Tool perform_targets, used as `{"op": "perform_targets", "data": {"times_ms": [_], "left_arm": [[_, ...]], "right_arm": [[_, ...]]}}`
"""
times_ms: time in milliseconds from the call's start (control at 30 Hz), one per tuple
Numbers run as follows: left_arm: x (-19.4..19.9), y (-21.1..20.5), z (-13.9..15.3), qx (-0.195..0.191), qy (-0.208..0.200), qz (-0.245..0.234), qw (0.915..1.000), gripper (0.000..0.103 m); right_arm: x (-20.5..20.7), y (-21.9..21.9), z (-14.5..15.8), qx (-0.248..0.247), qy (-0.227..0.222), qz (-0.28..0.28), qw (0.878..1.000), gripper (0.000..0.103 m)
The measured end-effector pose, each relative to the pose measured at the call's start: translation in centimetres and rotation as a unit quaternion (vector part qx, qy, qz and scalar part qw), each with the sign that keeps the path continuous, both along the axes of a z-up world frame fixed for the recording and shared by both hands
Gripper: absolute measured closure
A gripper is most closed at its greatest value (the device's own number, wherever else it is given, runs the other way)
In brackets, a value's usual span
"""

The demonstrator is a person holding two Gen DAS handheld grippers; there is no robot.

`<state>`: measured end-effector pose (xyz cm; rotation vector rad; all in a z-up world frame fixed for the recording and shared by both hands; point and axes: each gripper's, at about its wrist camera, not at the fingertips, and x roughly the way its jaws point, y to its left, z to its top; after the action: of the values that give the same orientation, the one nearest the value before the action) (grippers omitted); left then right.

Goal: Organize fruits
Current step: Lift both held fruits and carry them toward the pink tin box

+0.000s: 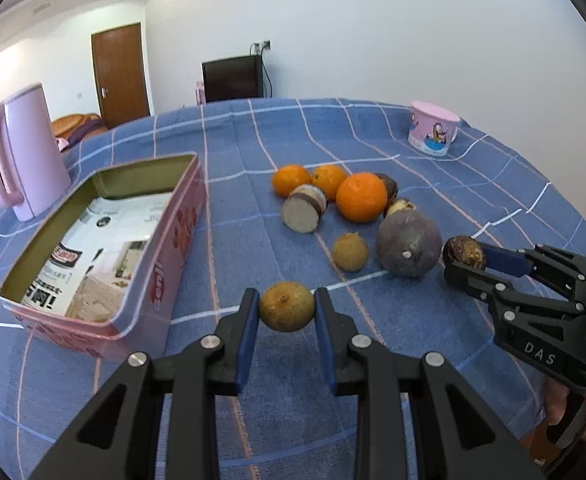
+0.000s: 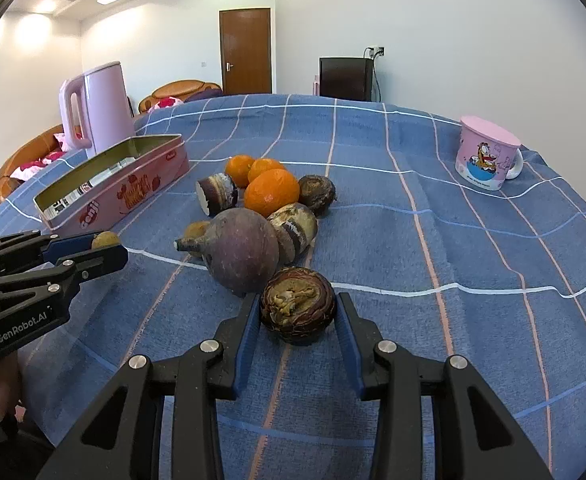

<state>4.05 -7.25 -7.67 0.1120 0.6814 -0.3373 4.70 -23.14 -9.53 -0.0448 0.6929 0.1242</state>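
Blue checked cloth (image 1: 253,136) covers the bench, and the fruits lie on it in one loose group. The left claw (image 1: 287,312) is closed on a small brownish-yellow fruit (image 1: 287,306), both blue pads touching its sides, just beside the near corner of the pink tin box (image 1: 181,236). The box is open, and only the left wrist view looks down into it: printed paper (image 1: 93,256) lies on its bottom. From the right wrist view only the box's outer wall with red letters is seen.

The right claw (image 2: 297,312) is closed on a dark brown wrinkled fruit (image 2: 297,305), whose broken yellowish top shows only in the right wrist view. In the left wrist view this fruit is small and dark at the claw tips. It is just beside the big purple round fruit (image 2: 245,254).

Behind the purple fruit lie three oranges (image 1: 361,197), a cut piece with a white face (image 1: 303,209), and one more small brownish fruit (image 1: 350,252). The right wrist view shows a striped brown-and-white piece (image 2: 297,228) touching the purple fruit; in the left wrist view it is mostly hidden.

A pink kettle (image 1: 25,152) stands behind the box. A pink cartoon mug (image 2: 485,154) stands well apart, near the far edge.
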Motion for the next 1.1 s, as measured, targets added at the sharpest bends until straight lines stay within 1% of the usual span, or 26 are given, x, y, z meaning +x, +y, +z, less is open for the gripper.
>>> {"op": "perform_targets", "data": {"times_ms": [433, 800, 1100], "left_arm": [[-0.9, 0.1, 0.5, 0.000, -0.047, 0.007, 0.9989, 0.074], [-1.5, 0.4, 0.8, -0.007, -0.064, 0.014, 0.9978, 0.074], [-2.2, 0.6, 1.1, -0.010, -0.091, 0.018, 0.9957, 0.074]], "right_arm": [[-1.1, 0.0, 0.6, 0.006, -0.042, 0.005, 0.999, 0.064], [-1.8, -0.2, 0.7, 0.010, -0.070, 0.007, 0.997, 0.064], [-2.5, -0.1, 0.9, 0.010, -0.091, 0.010, 0.996, 0.064]]}}
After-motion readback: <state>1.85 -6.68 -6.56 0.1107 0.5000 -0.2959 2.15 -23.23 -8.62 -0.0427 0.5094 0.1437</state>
